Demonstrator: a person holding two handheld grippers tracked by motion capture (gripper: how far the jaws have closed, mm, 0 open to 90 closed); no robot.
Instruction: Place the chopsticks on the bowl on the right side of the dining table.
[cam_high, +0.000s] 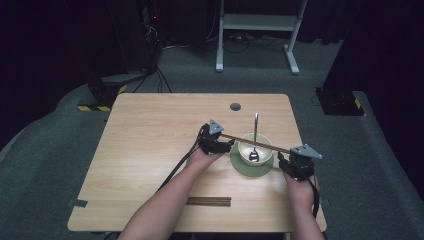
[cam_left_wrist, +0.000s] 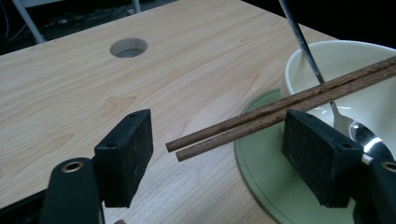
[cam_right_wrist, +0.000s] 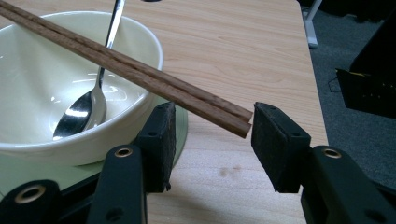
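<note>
A pair of chopsticks (cam_high: 255, 142) lies across the rim of the bowl (cam_high: 244, 150) on the worktop (cam_high: 150, 150), each end between unclamped pads of the left tongs (cam_high: 225, 142) and right tongs (cam_high: 286, 156), both open.

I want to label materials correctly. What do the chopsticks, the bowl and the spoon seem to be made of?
Chopsticks: probably wood, matte dark brown, with visible grain. Bowl: likely glazed ceramic, cream and glossy with soft highlights, though hard plastic is possible. Spoon: metal, polished, with mirror-like reflections.
</note>
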